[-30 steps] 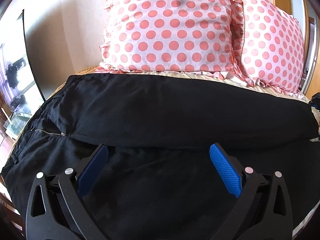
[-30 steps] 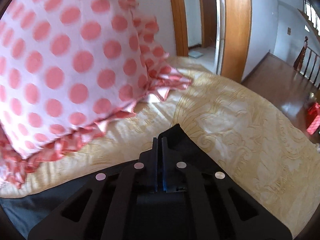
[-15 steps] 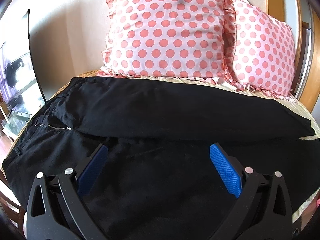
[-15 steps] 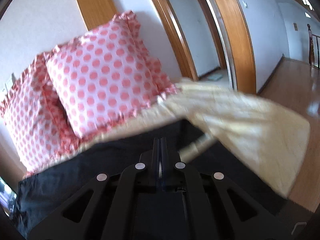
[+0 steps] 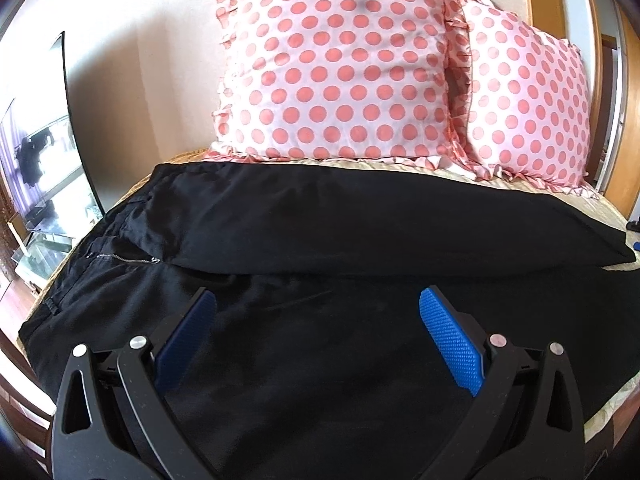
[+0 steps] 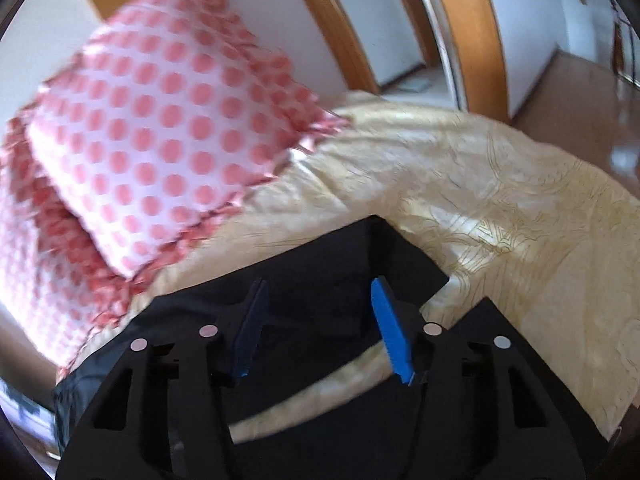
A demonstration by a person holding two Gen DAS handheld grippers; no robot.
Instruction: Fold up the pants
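Black pants (image 5: 320, 232) lie flat across the bed, waistband and zipper (image 5: 124, 258) at the left, legs running right. The far leg lies over the near one. My left gripper (image 5: 316, 312) is open and empty, just above the near leg. In the right wrist view the leg ends (image 6: 360, 272) lie on the cream bedspread. My right gripper (image 6: 316, 300) is open above the far leg's end, holding nothing.
Two pink polka-dot pillows (image 5: 336, 64) (image 5: 528, 104) stand against the wall behind the pants. The cream bedspread (image 6: 500, 216) extends right toward a wooden door frame (image 6: 472, 32). A glass stand (image 5: 44, 200) is left of the bed.
My right gripper was shut on the pant leg end; it has opened and let the leg lie on the bed. The left gripper pulled back slightly, still open.
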